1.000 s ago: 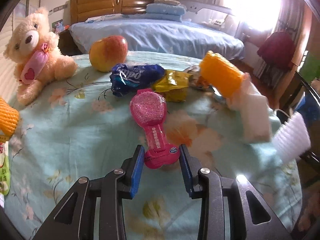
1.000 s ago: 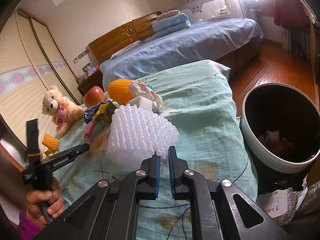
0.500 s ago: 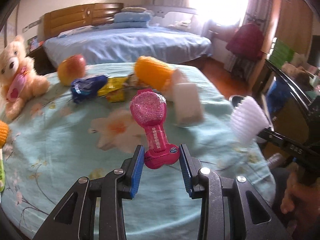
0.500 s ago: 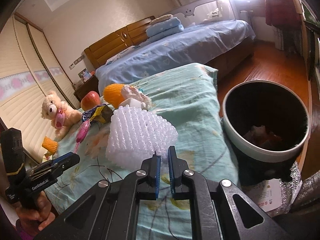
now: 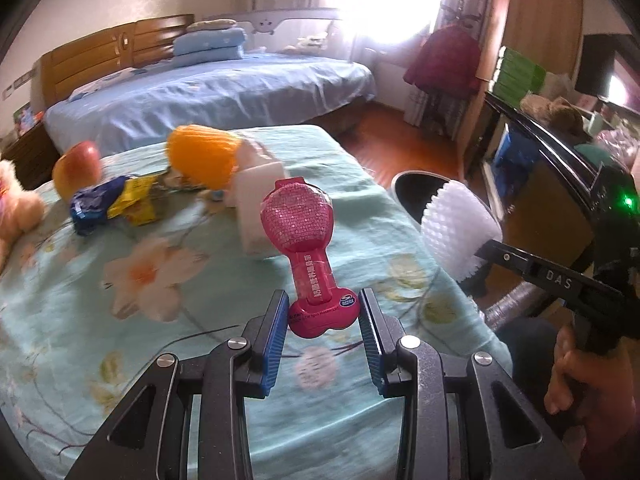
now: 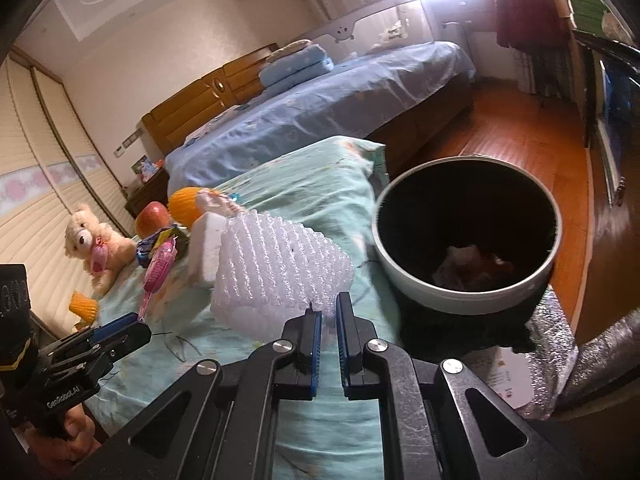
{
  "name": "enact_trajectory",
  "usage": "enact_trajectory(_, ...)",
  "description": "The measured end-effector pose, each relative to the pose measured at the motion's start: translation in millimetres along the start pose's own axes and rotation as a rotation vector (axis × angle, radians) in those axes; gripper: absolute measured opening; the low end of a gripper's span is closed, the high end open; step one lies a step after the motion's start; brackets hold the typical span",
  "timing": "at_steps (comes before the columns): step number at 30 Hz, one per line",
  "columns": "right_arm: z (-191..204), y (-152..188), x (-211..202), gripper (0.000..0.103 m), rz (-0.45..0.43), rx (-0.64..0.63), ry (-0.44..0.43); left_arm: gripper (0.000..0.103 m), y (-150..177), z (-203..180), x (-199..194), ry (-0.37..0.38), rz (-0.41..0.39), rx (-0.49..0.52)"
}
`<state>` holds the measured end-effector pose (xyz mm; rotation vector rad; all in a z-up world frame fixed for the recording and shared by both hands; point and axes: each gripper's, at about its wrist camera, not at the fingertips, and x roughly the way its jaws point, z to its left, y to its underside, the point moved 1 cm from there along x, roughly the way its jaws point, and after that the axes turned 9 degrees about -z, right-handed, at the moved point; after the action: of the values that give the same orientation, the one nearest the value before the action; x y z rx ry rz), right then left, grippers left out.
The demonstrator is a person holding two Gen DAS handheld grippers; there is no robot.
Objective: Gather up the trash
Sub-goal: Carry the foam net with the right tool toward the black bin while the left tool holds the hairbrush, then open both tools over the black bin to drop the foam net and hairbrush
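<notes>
between the blue pads of the left gripper [image 5: 323,322] sits the base of a pink toy package [image 5: 306,250], pinched at both sides and standing up and away from the fingers, its round glittery head well above the floral bedspread [image 5: 132,280]. between the fingers of the right gripper [image 6: 324,330], pressed nearly together, a corner of a white foam fruit net [image 6: 280,264] is clamped; the net bulges out ahead of the pads, above the bedspread's right edge. just past that edge, right of the net, stands a dark trash bin [image 6: 468,300] with a pale rim and crumpled scraps at its bottom. farther back toward the bedspread's far edge lie a white foam block [image 5: 256,188], an orange foam net [image 5: 202,156], blue and yellow wrappers [image 5: 112,204] and an apple [image 5: 76,168]. a teddy bear [image 6: 94,244] sits at the left edge.
</notes>
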<state>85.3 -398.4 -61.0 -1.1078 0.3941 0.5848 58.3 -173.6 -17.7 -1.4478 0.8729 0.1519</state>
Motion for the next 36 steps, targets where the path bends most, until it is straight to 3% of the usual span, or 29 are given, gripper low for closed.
enact_trajectory(36,-109,-51,33,0.007,0.022,0.054,0.234,0.034,-57,-92,151,0.139,0.089,0.143)
